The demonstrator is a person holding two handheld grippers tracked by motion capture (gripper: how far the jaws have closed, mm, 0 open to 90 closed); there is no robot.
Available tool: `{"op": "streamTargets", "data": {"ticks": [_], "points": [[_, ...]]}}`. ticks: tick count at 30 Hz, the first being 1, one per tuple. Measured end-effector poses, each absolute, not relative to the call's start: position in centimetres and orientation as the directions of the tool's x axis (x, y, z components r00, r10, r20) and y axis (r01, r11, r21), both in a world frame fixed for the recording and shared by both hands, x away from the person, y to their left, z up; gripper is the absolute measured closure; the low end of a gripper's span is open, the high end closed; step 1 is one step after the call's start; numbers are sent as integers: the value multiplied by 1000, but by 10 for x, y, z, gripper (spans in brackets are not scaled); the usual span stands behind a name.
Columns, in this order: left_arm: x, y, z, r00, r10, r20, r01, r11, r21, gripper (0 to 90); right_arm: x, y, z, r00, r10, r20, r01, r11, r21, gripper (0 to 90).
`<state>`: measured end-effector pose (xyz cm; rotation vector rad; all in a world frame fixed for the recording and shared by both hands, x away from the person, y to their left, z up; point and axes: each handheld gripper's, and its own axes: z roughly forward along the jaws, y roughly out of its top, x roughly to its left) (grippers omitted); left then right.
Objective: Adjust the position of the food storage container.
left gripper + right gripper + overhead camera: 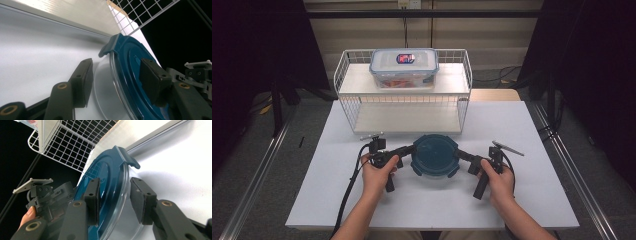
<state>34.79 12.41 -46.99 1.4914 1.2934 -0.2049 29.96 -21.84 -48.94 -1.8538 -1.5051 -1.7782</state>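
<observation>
A round clear container with a dark blue clip-on lid sits on the white table, just in front of the wire rack. My left gripper reaches its left side and my right gripper its right side. In the left gripper view the left gripper straddles the container's rim, one pad over the lid, the other a sliver off the clear wall. In the right gripper view the right gripper straddles the rim the same way, with a small gap at the pad beside the clear wall.
A white wire rack with two shelves stands behind the container. On its top shelf rests a rectangular clear box with a clip lid. The white table extends to both sides and toward the person.
</observation>
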Motion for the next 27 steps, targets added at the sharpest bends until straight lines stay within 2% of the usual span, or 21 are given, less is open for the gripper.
{"op": "streamTargets", "data": {"ticks": [5, 8, 12, 14, 18, 20, 22, 27], "points": [[347, 121, -473, 382, 579, -720, 795, 190, 576, 486, 299, -216, -490, -203, 539, 817, 718, -485, 499, 610], [347, 121, -473, 377, 565, -734, 802, 198, 564, 551, 298, -216, -491, -195, 529, 826, 712, -502, 491, 613], [345, 119, -475, 369, 542, -755, 810, 210, 547, 585, 297, -216, -491, -188, 525, 830, 710, -512, 484, 623], [345, 118, -474, 369, 542, -755, 808, 215, 549, 591, 296, -216, -491, -173, 529, 831, 706, -521, 479, 680], [343, 120, -476, 338, 524, -782, 804, 272, 529, 637, 296, -217, -492, -160, 516, 841, 703, -538, 464, 693], [342, 121, -478, 323, 515, -794, 806, 291, 516, 653, 295, -217, -492, -157, 506, 848, 694, -554, 460, 727], [342, 123, -479, 313, 515, -798, 811, 293, 507, 713, 295, -218, -493, -145, 480, 866, 691, -577, 435, 733], [340, 122, -475, 310, 521, -796, 797, 315, 516, 733, 295, -216, -492, -149, 480, 864, 687, -578, 440, 748]]}}
